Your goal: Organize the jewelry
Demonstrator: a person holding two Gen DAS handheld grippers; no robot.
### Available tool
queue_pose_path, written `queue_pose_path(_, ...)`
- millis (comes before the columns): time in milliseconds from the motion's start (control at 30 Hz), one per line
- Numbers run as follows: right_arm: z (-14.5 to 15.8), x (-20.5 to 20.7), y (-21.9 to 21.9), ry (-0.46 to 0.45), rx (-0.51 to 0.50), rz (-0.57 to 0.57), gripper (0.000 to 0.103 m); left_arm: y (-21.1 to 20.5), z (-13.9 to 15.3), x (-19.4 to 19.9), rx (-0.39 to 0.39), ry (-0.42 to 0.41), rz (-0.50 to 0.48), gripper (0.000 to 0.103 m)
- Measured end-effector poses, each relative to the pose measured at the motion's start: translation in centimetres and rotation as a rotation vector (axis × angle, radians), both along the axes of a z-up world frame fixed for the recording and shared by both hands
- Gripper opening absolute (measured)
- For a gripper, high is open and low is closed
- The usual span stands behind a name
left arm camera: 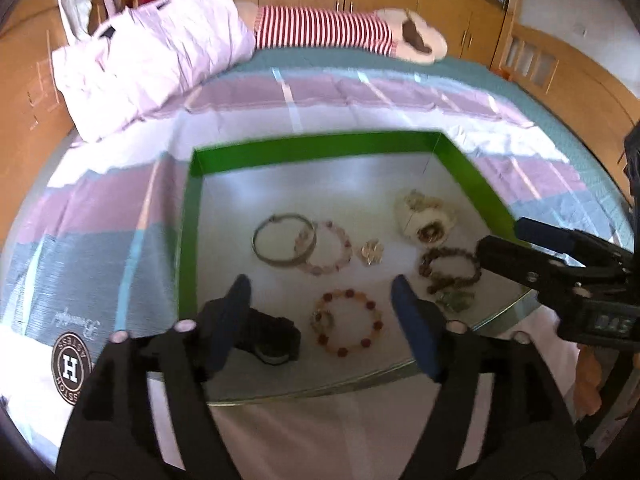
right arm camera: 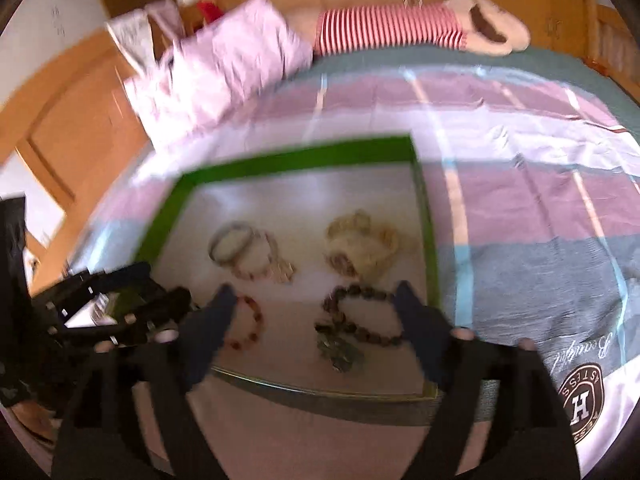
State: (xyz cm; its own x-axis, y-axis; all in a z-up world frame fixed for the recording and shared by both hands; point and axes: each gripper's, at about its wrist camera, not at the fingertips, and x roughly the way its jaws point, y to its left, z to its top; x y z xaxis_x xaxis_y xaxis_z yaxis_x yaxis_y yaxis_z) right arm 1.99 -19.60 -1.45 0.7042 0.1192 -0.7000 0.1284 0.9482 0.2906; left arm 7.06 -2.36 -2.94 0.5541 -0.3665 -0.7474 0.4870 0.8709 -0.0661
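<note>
Both claws hover spread wide and empty above the near edge of the green-walled tray [left arm camera: 188,216]: left gripper [left arm camera: 320,300] over the red-and-amber bead bracelet [left arm camera: 347,323], right gripper [right arm camera: 312,300] over the dark bead bracelet [right arm camera: 366,316]. A black object [left arm camera: 276,340] lies by the left finger. Mid-tray lie a silver bangle [left arm camera: 282,245] touching a pink bead bracelet [left arm camera: 328,252]; a cream pouch [left arm camera: 424,216] sits toward the far right corner. Beyond, on the striped bedspread [left arm camera: 360,92], rests a pink pillow [left arm camera: 152,56].

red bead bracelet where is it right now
In the left wrist view the red bead bracelet lies at the near edge of the green box, between the open left fingers, below the pink bracelet.
</note>
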Motion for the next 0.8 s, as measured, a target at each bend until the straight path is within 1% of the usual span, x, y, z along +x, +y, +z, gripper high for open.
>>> queue_pose_path(33,0.4,-0.4,0.1,-0.016,-0.012,-0.005,0.096,0.2,0.3,-0.3,-0.004,-0.020,0.010,0.085)
queue_pose_path(67,0.8,-0.8,0.4,-0.036,-0.043,-0.009,0.099,0.3,0.7,-0.5,-0.001,-0.044,0.024,0.086)
queue_pose_path(100,1.1,-1.1,0.6,-0.047,-0.070,-0.013,0.099,0.5,0.9,-0.7,0.006,-0.056,0.032,0.088)
queue_pose_path(133,1.3,-1.3,0.7,-0.049,-0.091,-0.017,0.102,0.5,1.0,-0.9,0.017,-0.065,0.039,0.090)
queue_pose_path(200,1.6,-1.5,0.9,-0.060,-0.127,-0.024,0.102,0.6,1.0,-1.0,0.041,-0.065,0.048,0.093)
queue_pose_path(367,1.3,-1.4,0.6,-0.055,-0.115,-0.047,0.102,0.8,0.6,-0.9,0.052,-0.035,0.054,0.094)
queue_pose_path(500,1.2,-1.4,0.7,-0.048,-0.128,-0.052,0.102,0.7,0.6,-1.0,0.069,-0.044,0.049,0.096)
queue_pose_path(800,1.0,-1.3,1.1,-0.040,-0.146,-0.041,0.102,0.9,0.5,-0.8,0.074,-0.040,0.052,0.097)
